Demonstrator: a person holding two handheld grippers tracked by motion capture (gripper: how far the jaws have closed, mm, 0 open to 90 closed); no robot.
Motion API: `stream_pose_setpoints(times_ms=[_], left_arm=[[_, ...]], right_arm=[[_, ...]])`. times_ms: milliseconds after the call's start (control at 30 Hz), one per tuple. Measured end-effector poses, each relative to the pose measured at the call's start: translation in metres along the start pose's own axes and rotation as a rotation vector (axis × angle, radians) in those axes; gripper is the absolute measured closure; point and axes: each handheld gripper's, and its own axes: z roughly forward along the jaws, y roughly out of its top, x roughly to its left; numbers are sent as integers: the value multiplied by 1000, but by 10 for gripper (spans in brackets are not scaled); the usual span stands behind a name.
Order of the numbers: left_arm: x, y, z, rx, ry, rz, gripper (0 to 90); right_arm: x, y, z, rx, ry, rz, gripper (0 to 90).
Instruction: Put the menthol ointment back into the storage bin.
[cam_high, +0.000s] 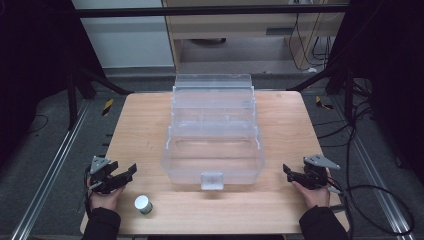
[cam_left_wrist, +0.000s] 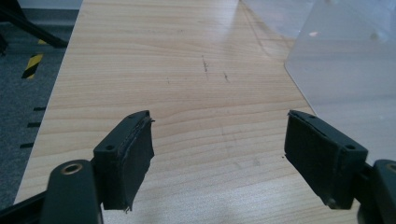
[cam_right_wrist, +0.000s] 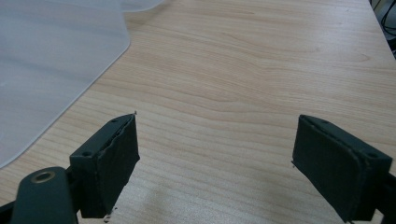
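1. A clear plastic storage box (cam_high: 213, 150) is sitting at the middle of the surface (cam_high: 280, 210), its lid (cam_high: 212, 82) standing open at the far side; tiered trays are showing inside, and I cannot make out any contents in them.
2. A small round jar (cam_high: 143, 204) with a white top and dark green body is standing near the front edge, just right of the left gripper (cam_high: 120, 179); no writing on it is readable.
3. The left gripper is hovering at the near left, its jaws spread wide with nothing between them.
4. The right gripper (cam_high: 295, 175) is hovering at the near right, beside the box, its jaws likewise spread and empty.
5. The surface is showing pale wood grain, with faint scratches in the left gripper view; the box wall (cam_left_wrist: 345, 70) is looking frosted and round-cornered there.
6. The pads (cam_right_wrist: 114, 163) are looking black, rubbery and frayed at the edges.
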Motion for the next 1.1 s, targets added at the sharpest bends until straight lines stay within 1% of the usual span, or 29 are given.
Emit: stream_pose_setpoints(times_ms=[33, 100, 167, 200, 233, 267, 300, 333, 367, 400, 433, 467, 500, 533, 600, 633, 667, 700, 733, 767, 833, 900, 933, 967, 1000, 1033, 1067, 1100], left_arm=[[0, 1, -1, -6, -6, 3, 235], [1, 3, -4, -13, -24, 11, 237], [1, 5, -6, -21, -36, 22, 237], [1, 6, -7, -18, -51, 29, 238], [1, 6, -7, -18, -51, 29, 237], [2, 8, -9, -18, -77, 40, 237], [2, 9, -10, -14, -94, 47, 237], [2, 10, -10, -12, -105, 59, 237], [2, 10, -10, -12, -105, 59, 237], [1, 13, -11, -2, -125, 80, 235], [1, 13, -11, -2, -125, 80, 233], [2, 15, -13, 9, -142, 100, 233], [2, 15, -13, 9, -142, 100, 233], [2, 16, -15, 18, -160, 108, 233], [2, 17, -17, 15, -166, 127, 232], [2, 17, -17, 15, -166, 127, 232], [2, 18, -18, 17, -177, 134, 228], [2, 19, -19, 20, -188, 143, 228], [0, 21, -24, 17, -201, 167, 226], [0, 22, -26, 20, -212, 177, 225], [-1, 22, -30, 27, -223, 203, 224], [0, 22, -32, 34, -228, 210, 223], [1, 22, -35, 49, -240, 228, 223], [1, 22, -35, 49, -240, 228, 221], [2, 22, -38, 64, -250, 256, 219], [2, 22, -40, 69, -257, 269, 219], [2, 23, -42, 78, -267, 281, 219], [2, 23, -42, 78, -267, 281, 219]], right_arm=[[-1, 0, 0, -1, -2, -5, 145], [-1, 0, -1, -12, -3, -1, 145], [-1, 0, -1, -12, 2, 6, 140], [-1, 0, -1, -9, 4, 6, 138], [-1, 0, -1, -9, 1, 7, 135], [-1, 0, -1, -9, 0, 6, 132], [-1, 0, -1, -11, -1, 8, 132], [-1, 0, -1, -11, -1, 7, 132], [-1, 0, -1, -11, -1, 7, 132], [-1, 0, 0, -8, -4, 4, 125], [-1, 0, 0, -2, 0, 11, 120], [-1, 0, 0, -2, -3, 14, 120], [-1, 0, 0, -2, -3, 14, 120], [-1, 0, 0, 1, -1, 10, 116], [-1, 0, 0, 6, -2, 12, 116], [-1, 0, 0, 6, -2, 12, 116], [-1, 0, 2, 19, -6, 6, 111], [-1, 0, 2, 19, -6, 6, 111], [0, 0, 2, 23, -17, -8, 110], [0, 0, 2, 26, -15, -9, 109], [0, 0, 2, 27, -14, -10, 107], [0, 0, 2, 29, -15, -9, 105], [0, 0, 2, 29, -14, -12, 102], [0, 0, 2, 29, -14, -12, 102], [0, 0, 2, 31, -13, -13, 99], [0, 0, 2, 32, -11, -9, 99], [0, 0, 2, 32, -10, -10, 98], [0, 0, 2, 33, -9, -10, 96]])
